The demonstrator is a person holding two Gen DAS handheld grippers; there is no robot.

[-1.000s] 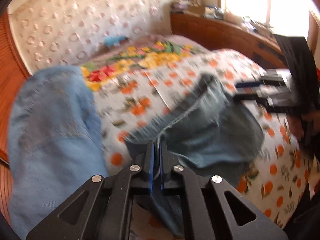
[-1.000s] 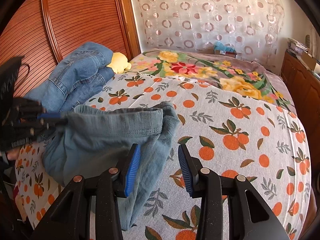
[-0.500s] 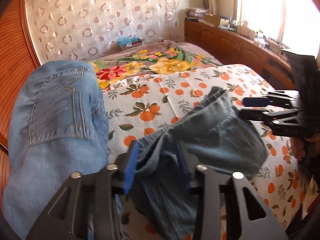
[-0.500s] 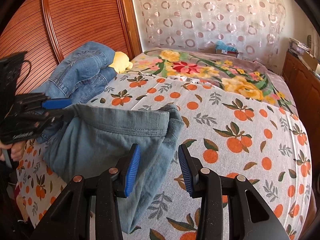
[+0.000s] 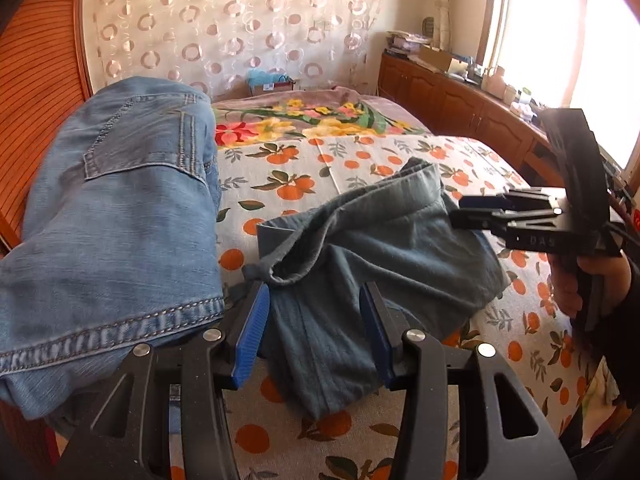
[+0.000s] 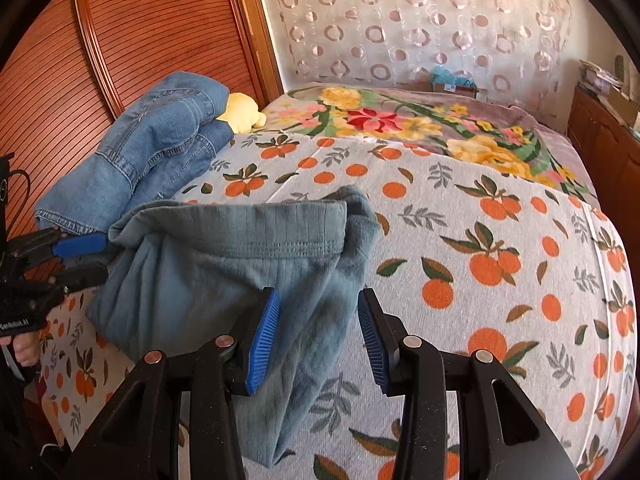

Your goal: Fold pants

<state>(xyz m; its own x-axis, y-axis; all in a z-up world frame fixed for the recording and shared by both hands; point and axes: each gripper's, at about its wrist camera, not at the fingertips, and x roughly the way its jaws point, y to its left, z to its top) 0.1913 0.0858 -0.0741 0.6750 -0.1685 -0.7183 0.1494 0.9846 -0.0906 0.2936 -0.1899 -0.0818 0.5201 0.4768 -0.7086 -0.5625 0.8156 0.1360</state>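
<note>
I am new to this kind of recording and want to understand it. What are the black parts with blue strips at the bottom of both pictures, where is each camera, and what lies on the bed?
There is no robot here. A person holds a two-finger gripper in each hand, and a camera on each gripper looks forward along its fingers. One picture comes from the left gripper, the other from the right gripper. The blue strips are its finger pads.

On the bed, over an orange-print sheet, lie grey-green pants, loosely bunched. Beside them is a pile of blue jeans, with a yellow soft toy behind it.

Both grippers are open. Cloth lies between the pads, but neither grips it. The left one has just let go.
</note>
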